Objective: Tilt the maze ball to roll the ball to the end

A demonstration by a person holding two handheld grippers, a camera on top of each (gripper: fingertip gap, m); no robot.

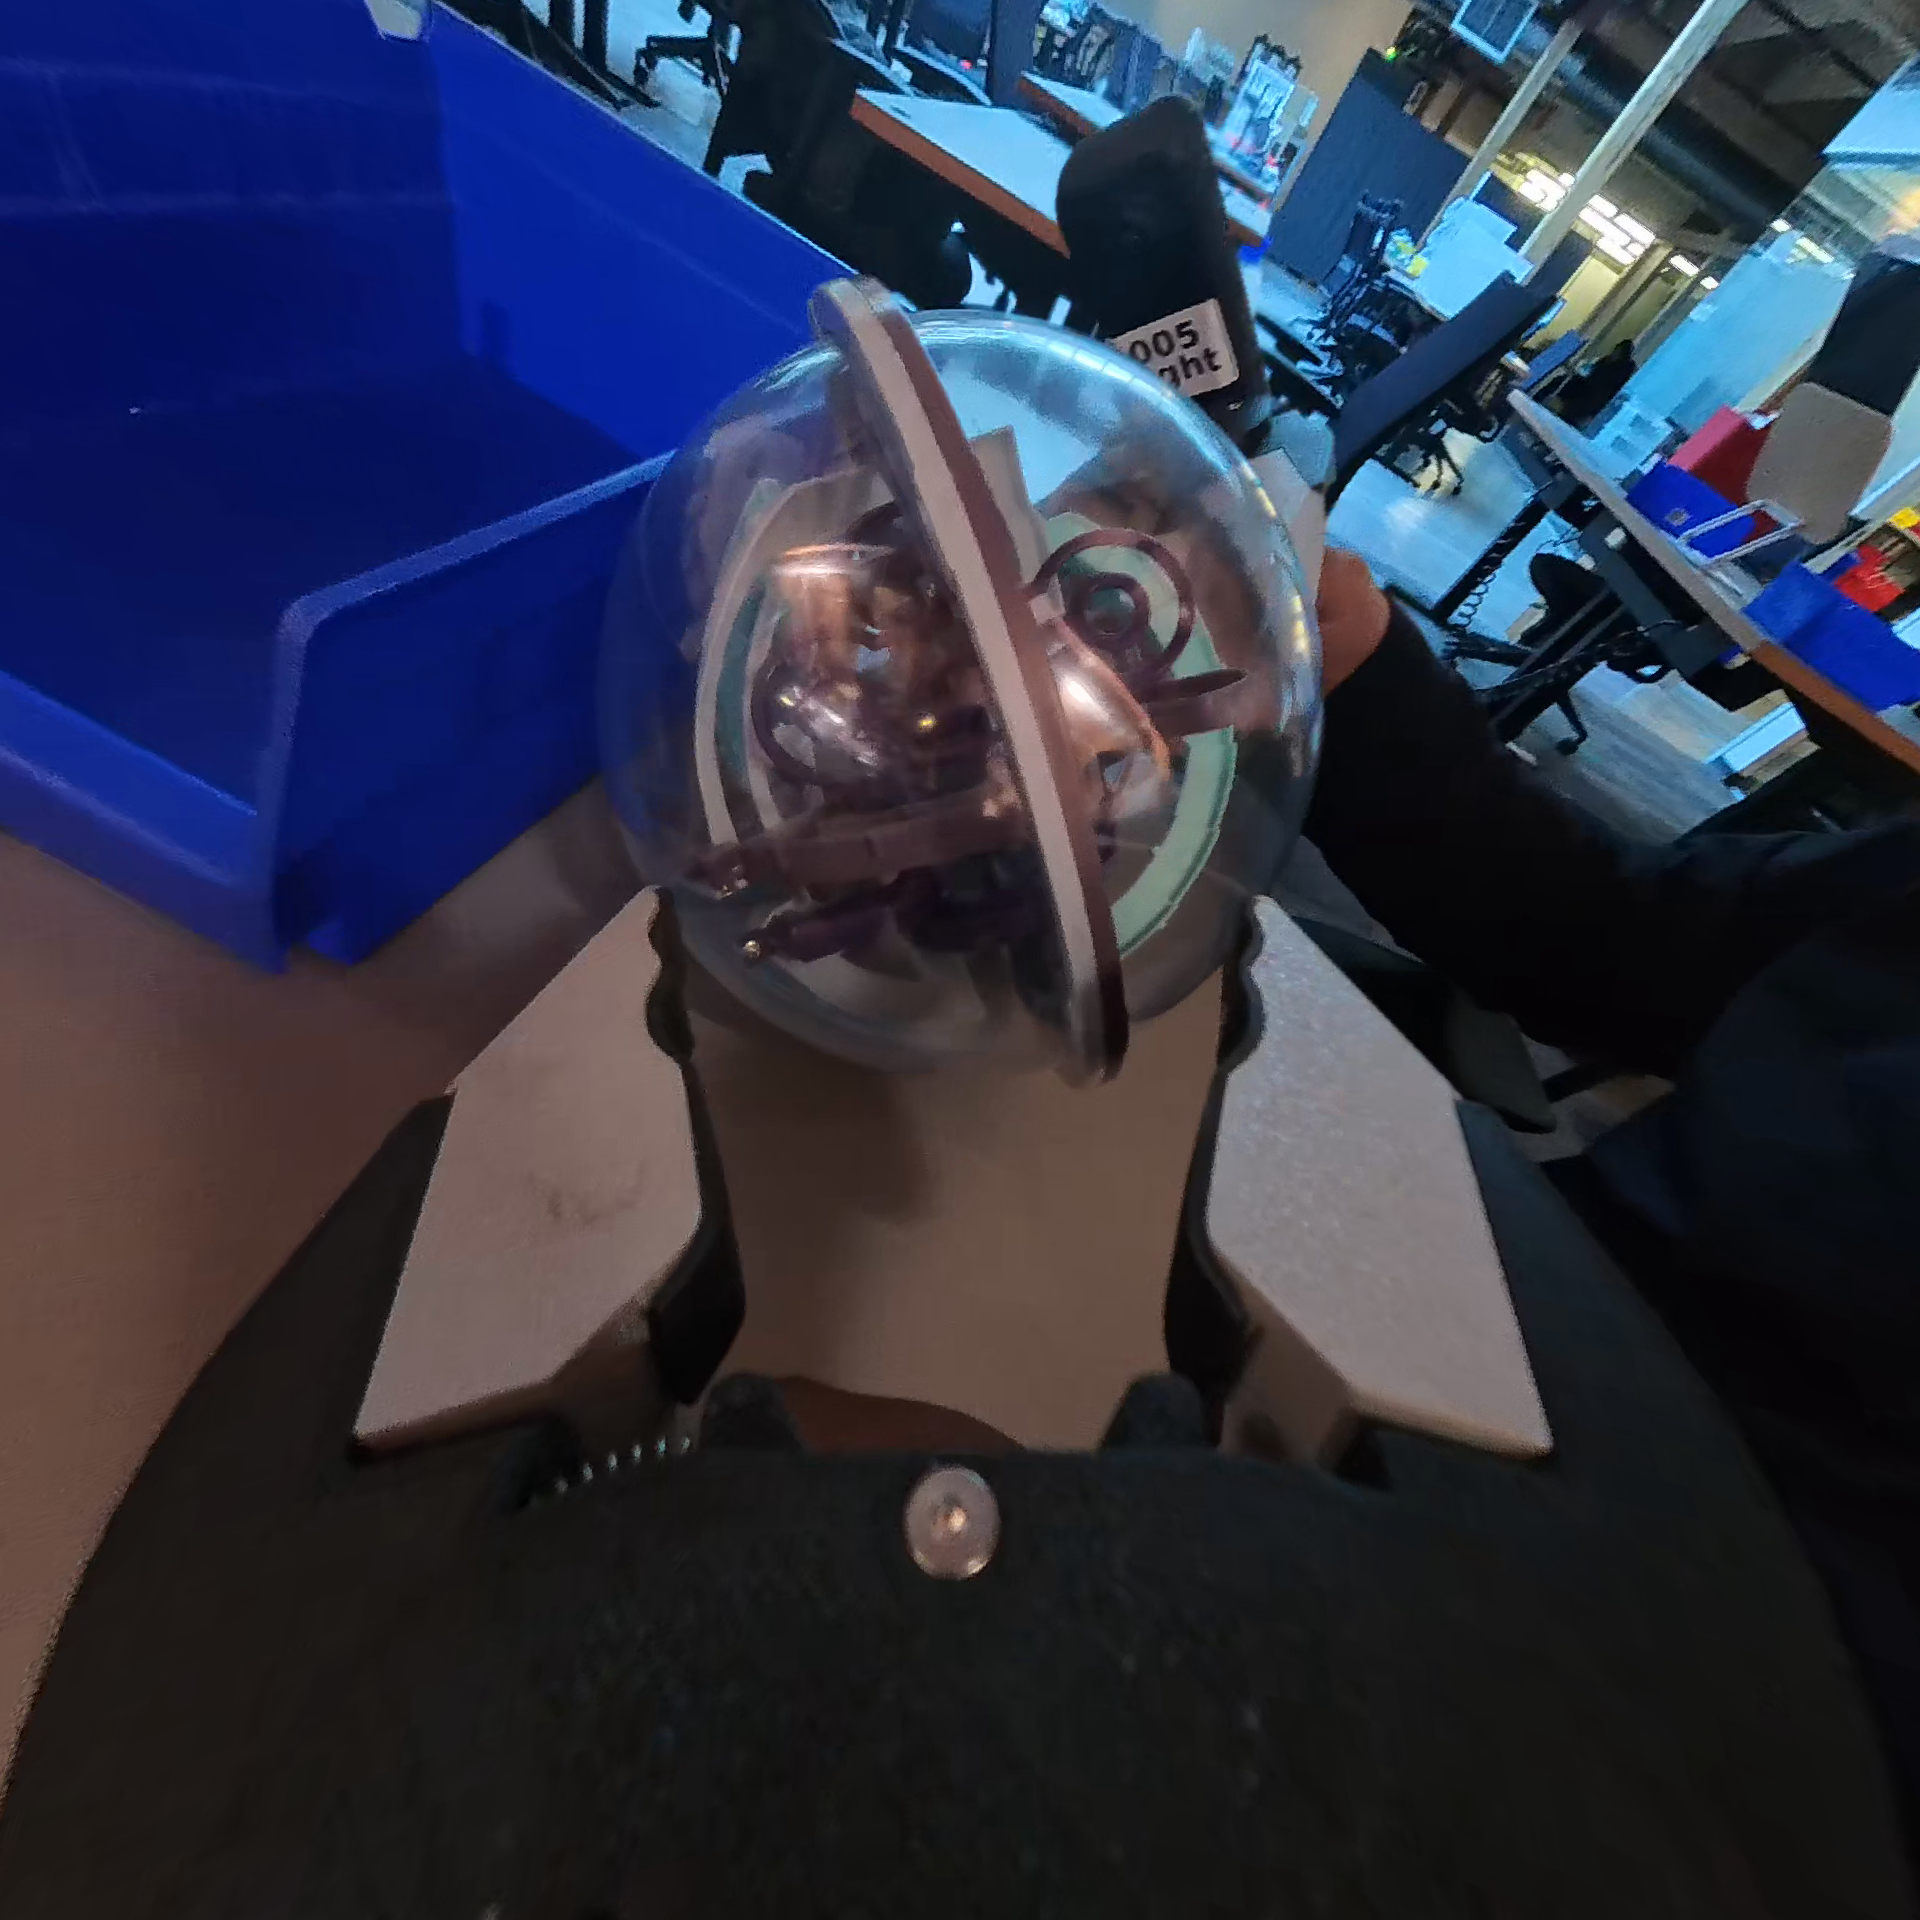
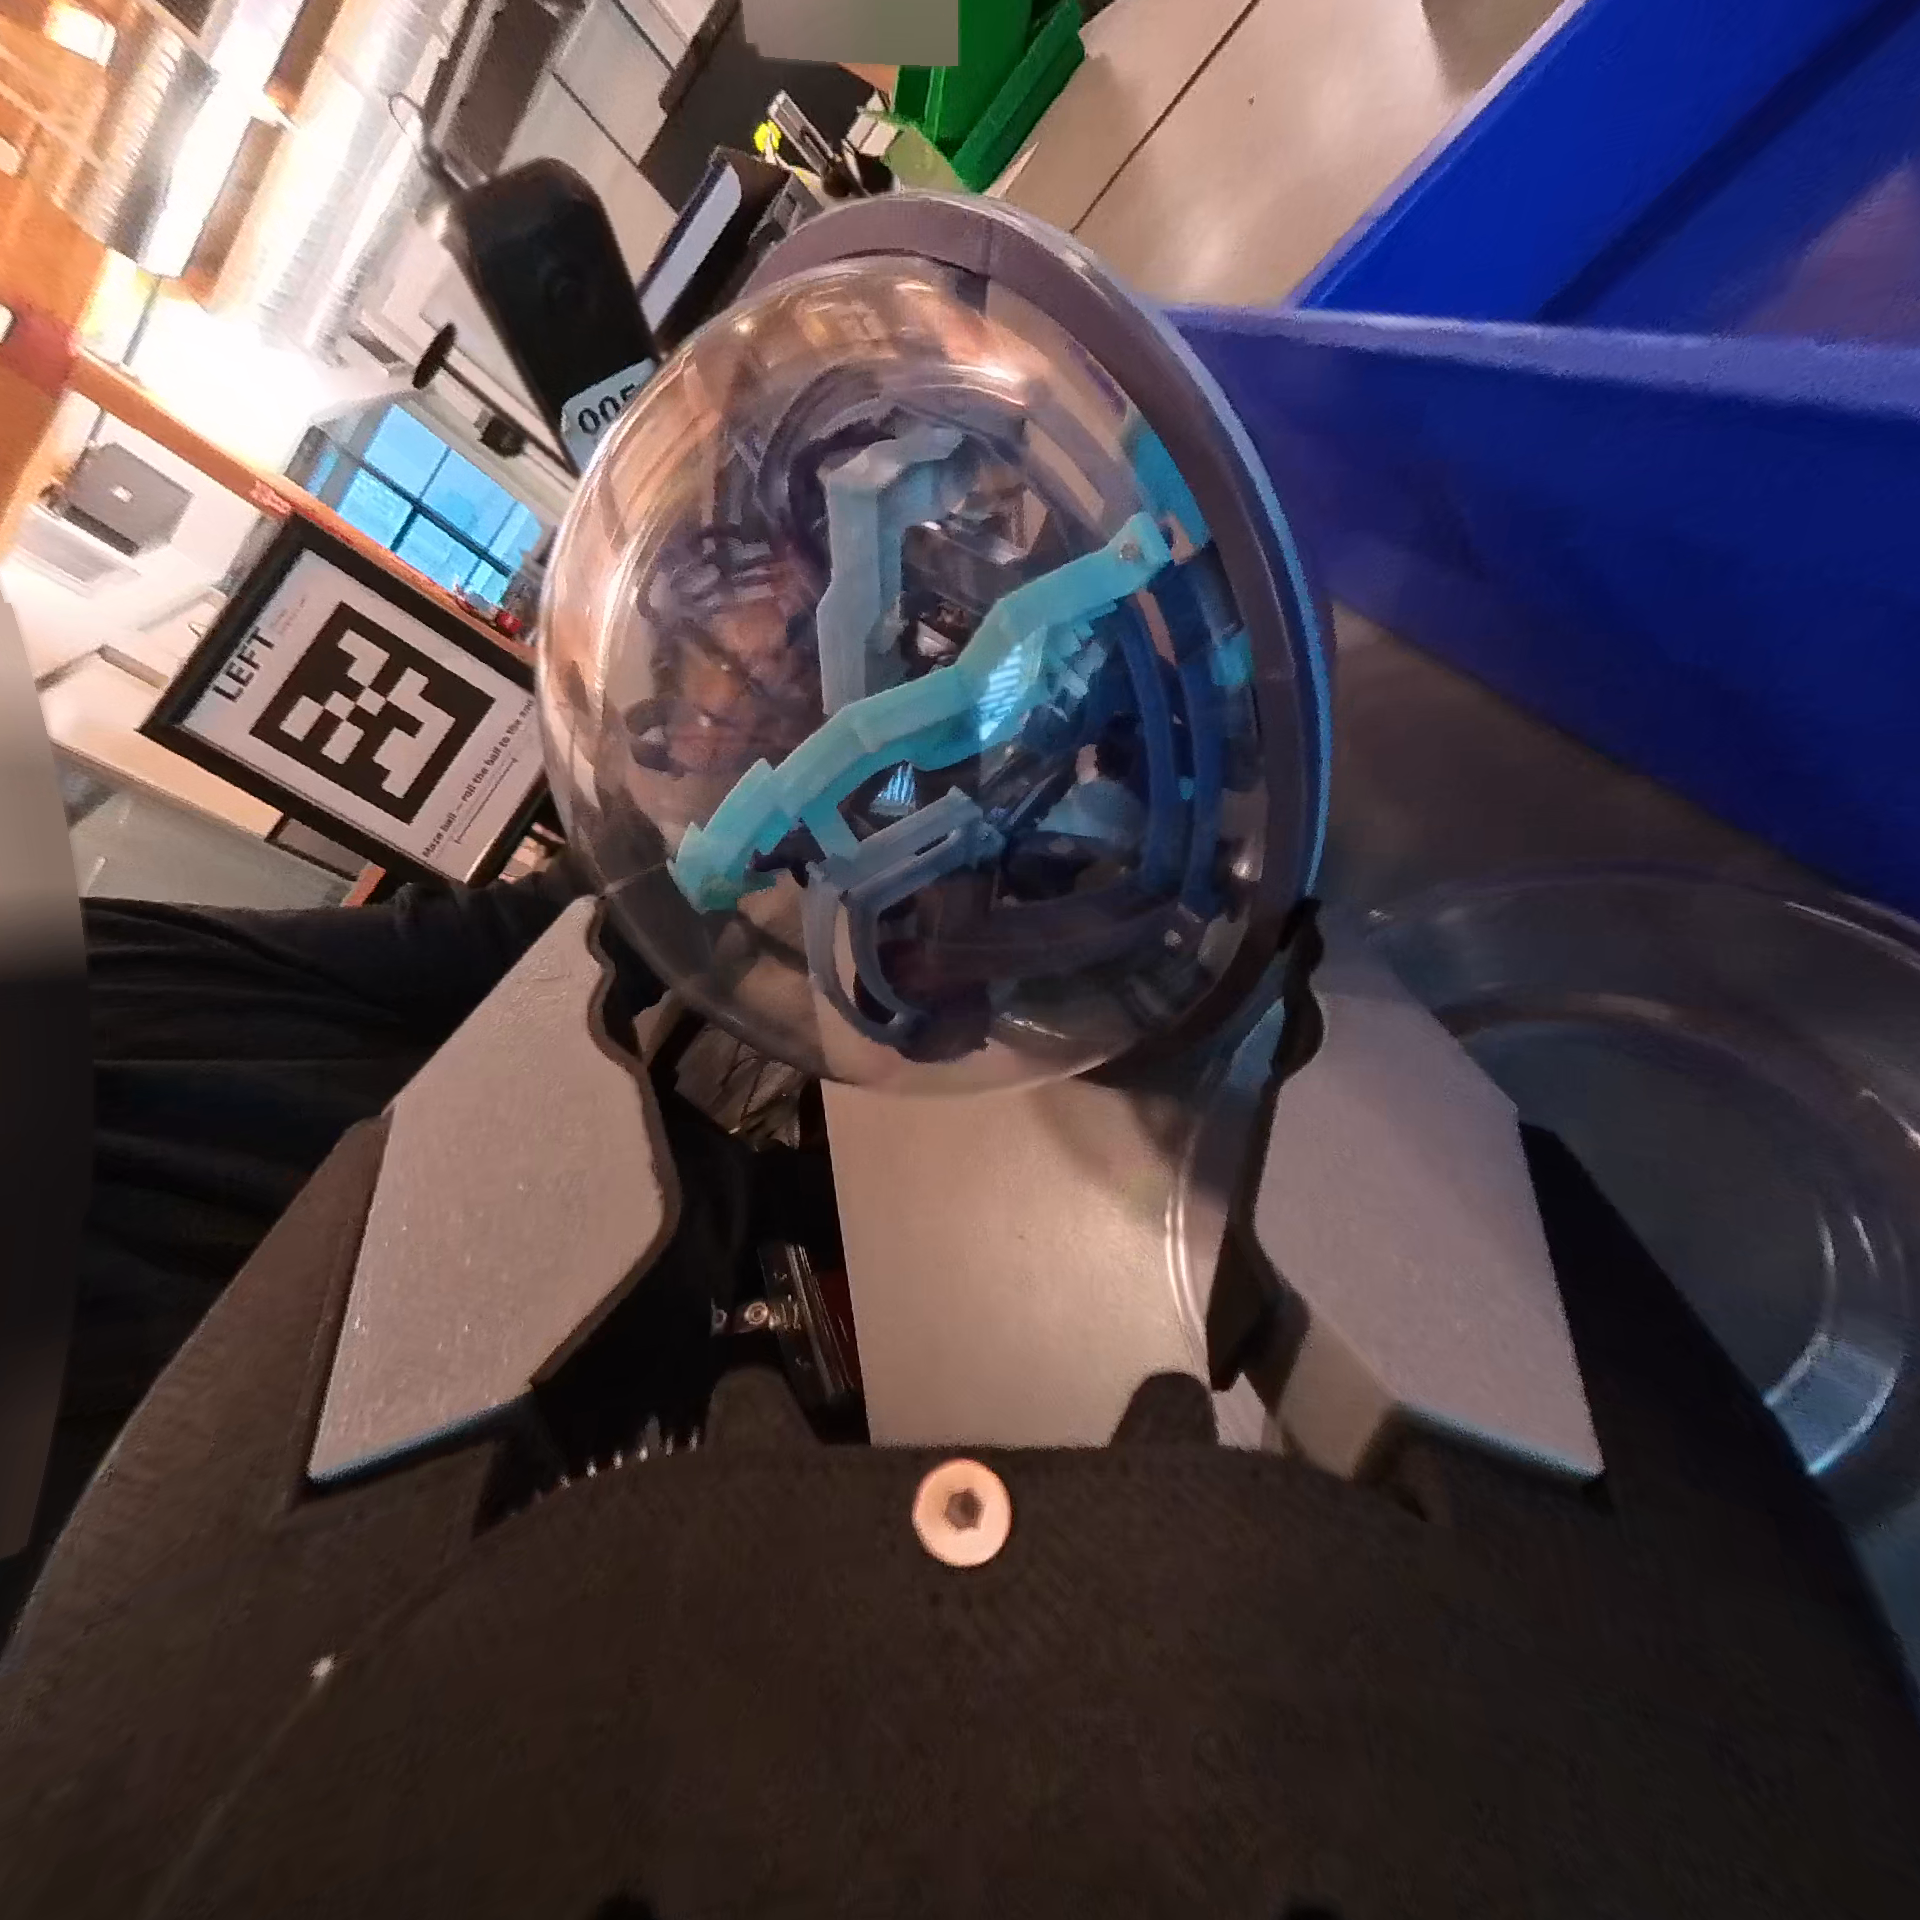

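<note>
— Black gripper body fills the bottom of the left wrist view. What is past it?

— Two grey fingers [image 1: 582,1174] reach forward, spread wide. The left gripper [image 1: 956,966] has the maze ball [image 1: 956,675] between its tips. Both black pads touch the clear shell low down, one on each side, so it is pinching the ball.

— What does the ball look like?

— It is a see-through ball with a flat ring around its middle. The ring stands almost upright, tilted a bit. Inside are dark purple tracks and a pale green ring. The picture is a bit blurry, so I cannot find the little ball inside.

— And the other tool?

— The right gripper [image 2: 956,966] is spread wide too. Its left pad touches the clear shell, and its right pad touches the ball's ring. From this side you see light blue tracks [image 2: 935,707] and darker blue ones.

— Is the ball on the table?

— No, it is up in the air, held from two sides.

— What is around it?

— A big blue bin [image 1: 312,520] sits on the tan table [image 1: 135,1143], just behind the ball. A clear round dish [image 2: 1662,1143] lies on the table beside the right fingers. A card with a black-and-white square marker [image 2: 364,707] stands farther back. Desks and black chairs are far behind.
</note>
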